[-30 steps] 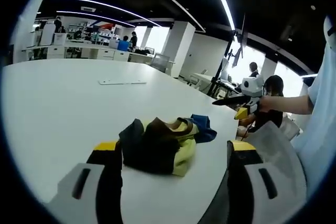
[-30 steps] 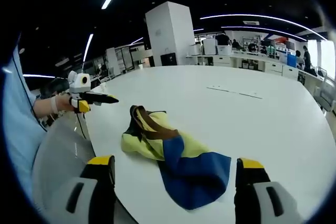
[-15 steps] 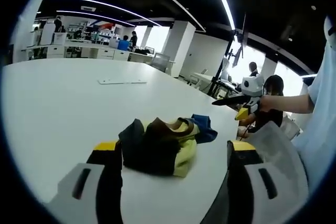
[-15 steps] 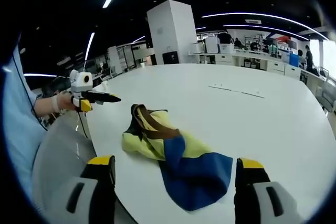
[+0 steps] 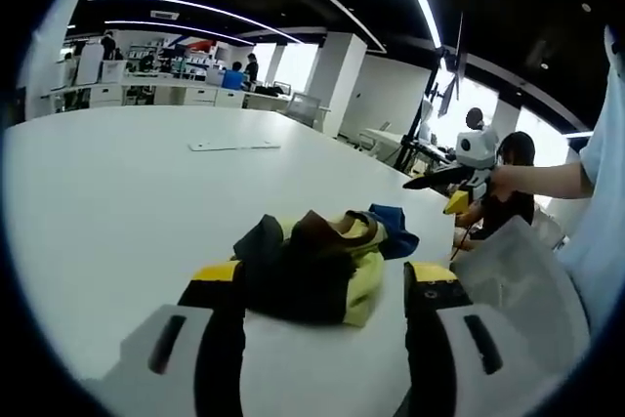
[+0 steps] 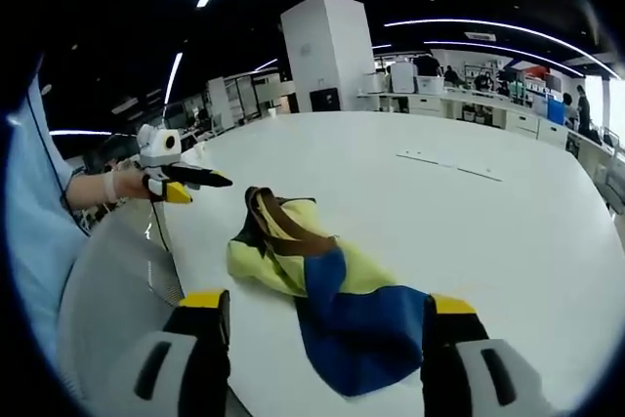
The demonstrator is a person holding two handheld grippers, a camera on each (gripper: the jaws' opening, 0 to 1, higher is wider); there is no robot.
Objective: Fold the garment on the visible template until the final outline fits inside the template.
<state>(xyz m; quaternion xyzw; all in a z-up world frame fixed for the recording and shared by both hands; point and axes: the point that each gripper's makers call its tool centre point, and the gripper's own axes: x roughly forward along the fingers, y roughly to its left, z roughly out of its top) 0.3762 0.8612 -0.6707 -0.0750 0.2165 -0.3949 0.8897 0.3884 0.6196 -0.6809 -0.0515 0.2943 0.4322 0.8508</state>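
1. Yellow-tipped jaws of the left gripper stand apart, empty; they've edged closer to the crumpled garment, now just ahead between them.
2. Yellow and blue garment lies just ahead of the right gripper, also nearer, jaws apart. Folding hasn't begun; no template outline is apparent.

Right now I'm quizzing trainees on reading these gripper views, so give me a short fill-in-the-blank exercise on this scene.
1. The crumpled garment lies on a ____ table.
2. In the right gripper view, the garment part nearest the right hand-held gripper is coloured ____.
3. Both hand-held grippers, including the left hand-held gripper, have jaws standing ____, gripping nothing.
4. The trim on the garment's yellow part is ____.

Missing words: white; blue; open; brown
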